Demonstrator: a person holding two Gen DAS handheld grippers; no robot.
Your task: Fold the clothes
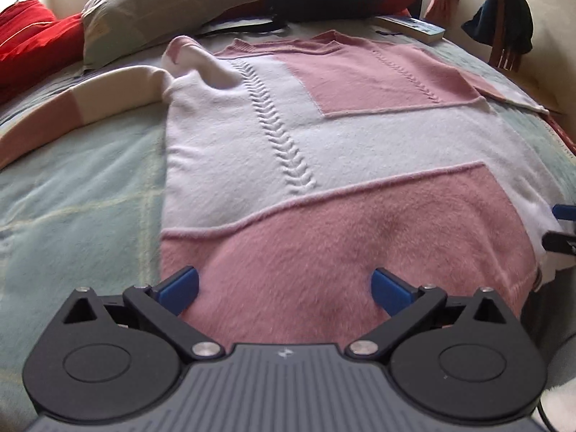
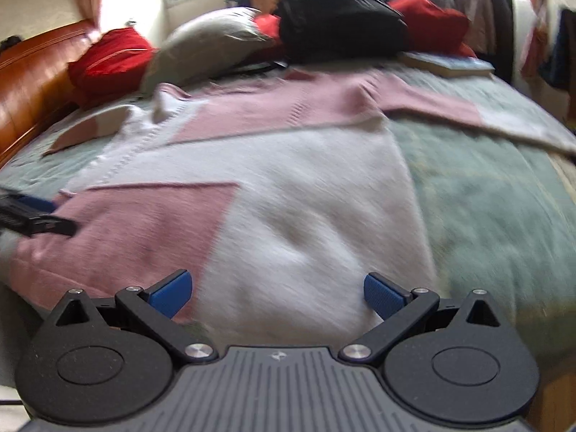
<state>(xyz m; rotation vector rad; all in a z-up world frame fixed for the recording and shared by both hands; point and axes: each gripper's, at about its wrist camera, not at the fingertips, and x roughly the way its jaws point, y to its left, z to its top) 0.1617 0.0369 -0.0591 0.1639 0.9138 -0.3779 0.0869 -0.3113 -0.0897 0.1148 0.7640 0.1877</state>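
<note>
One pink-and-white sweater [image 1: 324, 165] lies flat on the bed [image 1: 79, 194], filling the frame centre in both views. Left tongs [image 1: 286, 289] gape wide over its pink hem, lower centre; nothing between the pads. Right tongs [image 2: 277, 293] likewise spread, empty, over the white part near the hem. Long axis runs hem at bottom to collar at top; two sleeves out sideways.

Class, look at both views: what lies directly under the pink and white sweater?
The sweater lies spread flat on a pale green checked blanket covering the bed. Whatever lies beneath the sweater's middle is hidden.
</note>
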